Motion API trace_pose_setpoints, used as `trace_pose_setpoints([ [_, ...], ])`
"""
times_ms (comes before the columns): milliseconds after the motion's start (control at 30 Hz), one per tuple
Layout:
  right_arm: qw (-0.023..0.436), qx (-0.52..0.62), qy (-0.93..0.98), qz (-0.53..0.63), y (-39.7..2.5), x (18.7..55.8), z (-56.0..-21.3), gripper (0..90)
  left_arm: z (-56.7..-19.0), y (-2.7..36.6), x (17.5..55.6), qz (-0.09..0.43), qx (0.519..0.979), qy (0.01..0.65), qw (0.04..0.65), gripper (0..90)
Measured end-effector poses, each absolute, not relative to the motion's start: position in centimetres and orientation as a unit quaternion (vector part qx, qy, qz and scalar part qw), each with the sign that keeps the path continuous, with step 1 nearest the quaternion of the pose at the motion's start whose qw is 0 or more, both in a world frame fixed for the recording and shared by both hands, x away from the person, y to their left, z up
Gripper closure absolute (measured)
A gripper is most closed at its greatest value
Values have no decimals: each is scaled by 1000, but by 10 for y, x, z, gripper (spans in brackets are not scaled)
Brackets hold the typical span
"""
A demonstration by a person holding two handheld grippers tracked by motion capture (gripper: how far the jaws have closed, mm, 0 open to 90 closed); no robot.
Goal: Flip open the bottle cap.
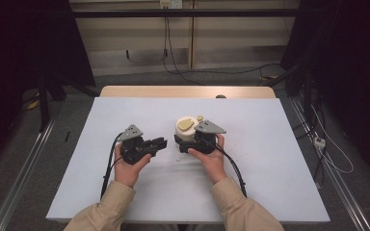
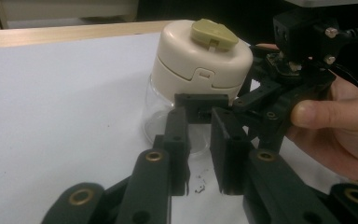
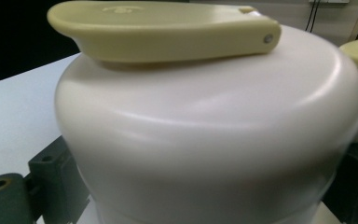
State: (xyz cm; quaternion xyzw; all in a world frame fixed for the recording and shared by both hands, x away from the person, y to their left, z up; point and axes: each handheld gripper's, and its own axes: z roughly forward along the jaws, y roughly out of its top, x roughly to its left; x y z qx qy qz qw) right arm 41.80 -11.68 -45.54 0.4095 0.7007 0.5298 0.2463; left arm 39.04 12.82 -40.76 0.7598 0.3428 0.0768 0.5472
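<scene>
A jar (image 1: 185, 129) with a clear glass body and a cream lid stands upright at the middle of the white tabletop (image 1: 270, 183). An olive-yellow flap (image 3: 158, 30) lies flat on the lid. My right gripper (image 1: 187, 138) is shut on the jar (image 3: 205, 140), one black jaw on each side just under the lid. My left gripper (image 1: 160, 142) lies to the jar's left and points at it. Its jaws (image 2: 200, 135) stand slightly open, empty, and stop just short of the glass (image 2: 161, 112).
A small cream piece with a yellow top (image 1: 200, 118) sits right behind the jar. Dark crumbs (image 2: 198, 186) lie on the white surface under my left jaws. A wooden table edge (image 1: 188, 91) runs along the back. Cables trail from both grippers towards the person.
</scene>
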Motion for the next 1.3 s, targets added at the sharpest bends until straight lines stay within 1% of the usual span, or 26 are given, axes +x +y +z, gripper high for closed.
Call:
trace_pose_setpoints([
  [300,247,409,701,530,-117,418,-455,64,-401,121,397,69,768,333,543,864],
  [500,247,409,701,529,-117,418,-455,64,-398,116,401,59,770,331,542,900],
  [1300,248,410,701,528,-117,418,-455,64,-389,98,415,58,781,331,526,900],
])
